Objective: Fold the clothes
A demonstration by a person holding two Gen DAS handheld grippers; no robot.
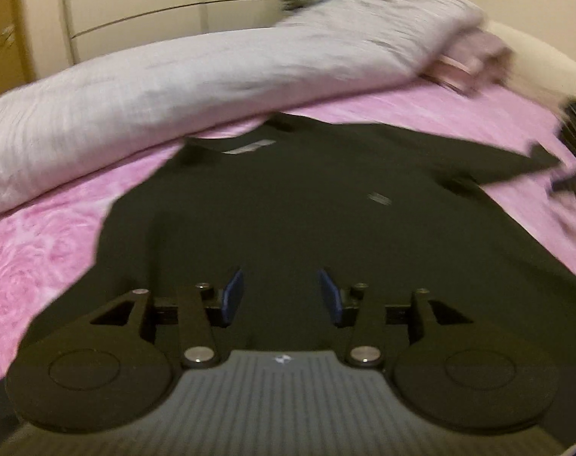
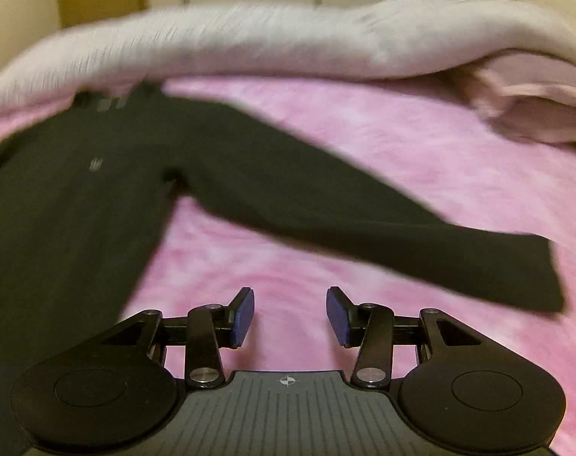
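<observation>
The left gripper (image 1: 280, 294) has its jaws apart, blue pads (image 1: 233, 296) facing each other with nothing between them. It hangs over the body of the black long-sleeved top (image 1: 288, 209), angled downward, and whether the pads touch the cloth cannot be told from its own blurred view.

The right gripper (image 2: 290, 315) also stands with its jaws parted and empty — only the pink bedspread (image 2: 402, 159) shows in the gap between its blue pads (image 2: 337, 315). It tilts down toward the bed just beside the top's side edge, with the outstretched sleeve (image 2: 364, 224) lying beyond its fingertips. In the left wrist view a dark blurred shape at the right edge, near the sleeve's end, may be this gripper, though it is too smeared to say.

The top lies flat on the pink rose-patterned bedspread, front up, collar with its grey label (image 1: 250, 147) toward the far side of the bed. A small pale mark (image 2: 96, 163) sits on the chest. One sleeve stretches out sideways, straight, its cuff (image 2: 542, 277) resting on the spread. Behind the collar runs a long roll of pale grey bedding (image 1: 136, 95) — the collar lies just beside it — and a pinkish folded pile (image 2: 535, 110) sits at the far right.
</observation>
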